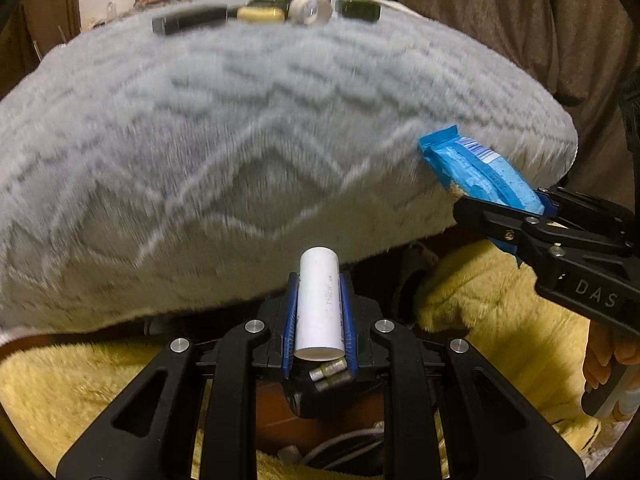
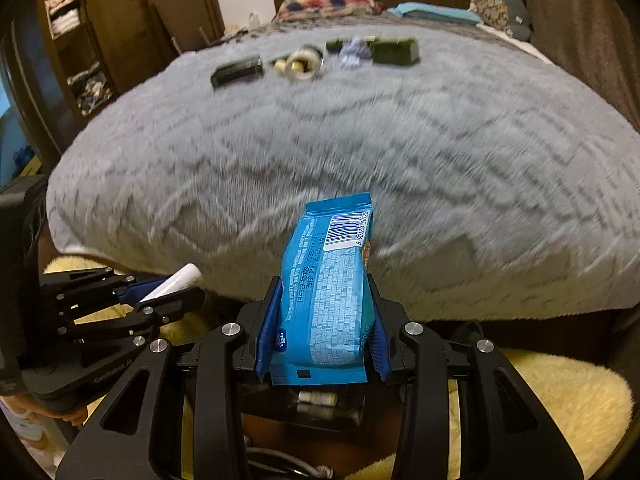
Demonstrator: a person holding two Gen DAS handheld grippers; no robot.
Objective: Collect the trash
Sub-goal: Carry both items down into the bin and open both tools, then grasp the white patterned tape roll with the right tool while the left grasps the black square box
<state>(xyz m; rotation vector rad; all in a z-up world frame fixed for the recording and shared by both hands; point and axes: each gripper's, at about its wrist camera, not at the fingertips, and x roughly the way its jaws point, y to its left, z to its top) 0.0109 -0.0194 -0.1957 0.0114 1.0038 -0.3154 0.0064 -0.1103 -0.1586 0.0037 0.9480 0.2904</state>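
My left gripper (image 1: 319, 280) is shut on a white plastic tube (image 1: 320, 304), held lengthwise between the blue pads just off the near edge of the grey furry blanket (image 1: 240, 140). The tube also shows in the right wrist view (image 2: 176, 282). My right gripper (image 2: 322, 280) is shut on a blue snack wrapper (image 2: 328, 280) with a barcode, held above the blanket's near edge. In the left wrist view the wrapper (image 1: 480, 172) sticks out of the right gripper (image 1: 500, 204) at the right.
At the bed's far side lie a black box (image 2: 237, 70), a tape roll (image 2: 303, 65), a crumpled pale wrapper (image 2: 354, 52) and a dark green box (image 2: 396, 51). Yellow fluffy fabric (image 2: 560, 400) lies below the bed edge. A wooden shelf (image 2: 76, 40) stands left, pillows (image 2: 328, 2) at the headboard.
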